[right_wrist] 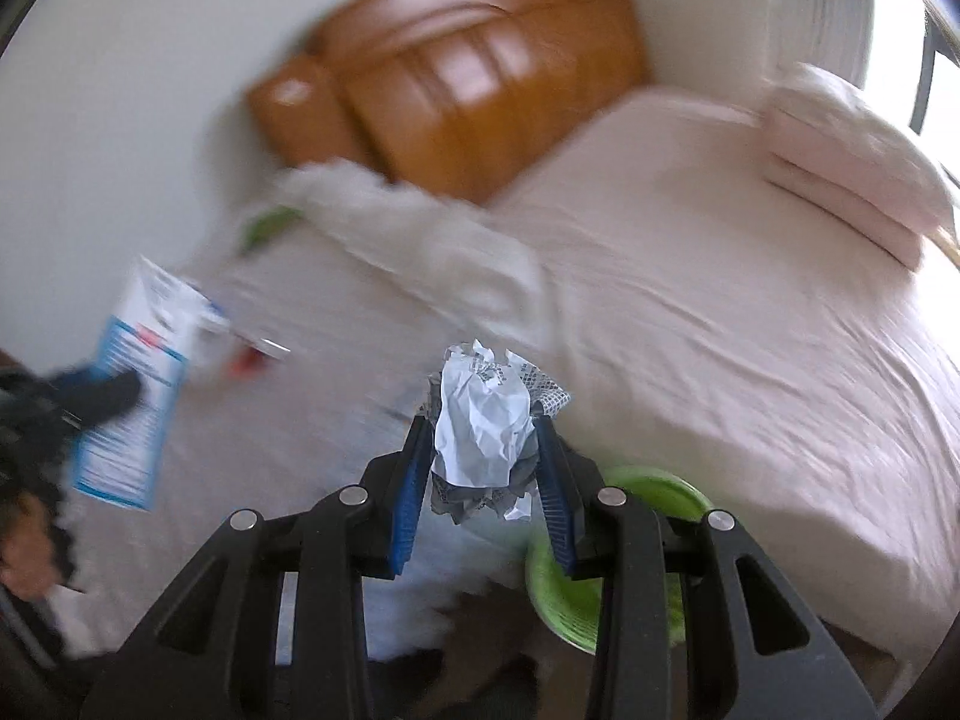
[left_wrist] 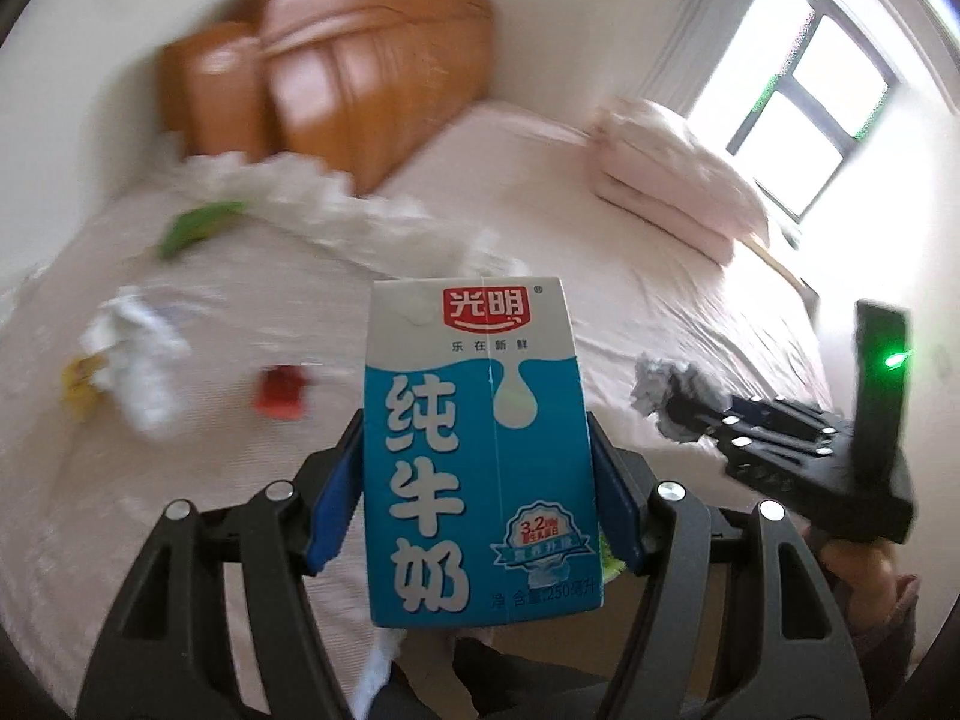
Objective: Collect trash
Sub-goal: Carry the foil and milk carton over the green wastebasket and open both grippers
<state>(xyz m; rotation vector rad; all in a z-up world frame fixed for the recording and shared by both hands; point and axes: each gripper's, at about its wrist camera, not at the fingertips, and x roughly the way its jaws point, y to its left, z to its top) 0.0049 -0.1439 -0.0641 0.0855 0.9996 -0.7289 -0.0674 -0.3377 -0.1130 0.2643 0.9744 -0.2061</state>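
Note:
My left gripper (left_wrist: 474, 474) is shut on a blue and white milk carton (left_wrist: 480, 450), held upright above the pink bed; the carton also shows at the left of the right wrist view (right_wrist: 138, 384). My right gripper (right_wrist: 483, 456) is shut on a crumpled paper ball (right_wrist: 486, 426), also seen in the left wrist view (left_wrist: 654, 387). A green bin (right_wrist: 606, 558) sits low under the right gripper, beside the bed's edge. On the bed lie a crumpled white tissue (left_wrist: 138, 360), a red wrapper (left_wrist: 281, 393), a yellow scrap (left_wrist: 81, 387) and a green wrapper (left_wrist: 198, 225).
The pink bed (left_wrist: 630, 312) has an orange leather headboard (left_wrist: 360, 78), a rumpled white plastic bag (left_wrist: 336, 204) and folded pink quilts (left_wrist: 672, 180) near the window (left_wrist: 804, 78). The view is blurred by motion.

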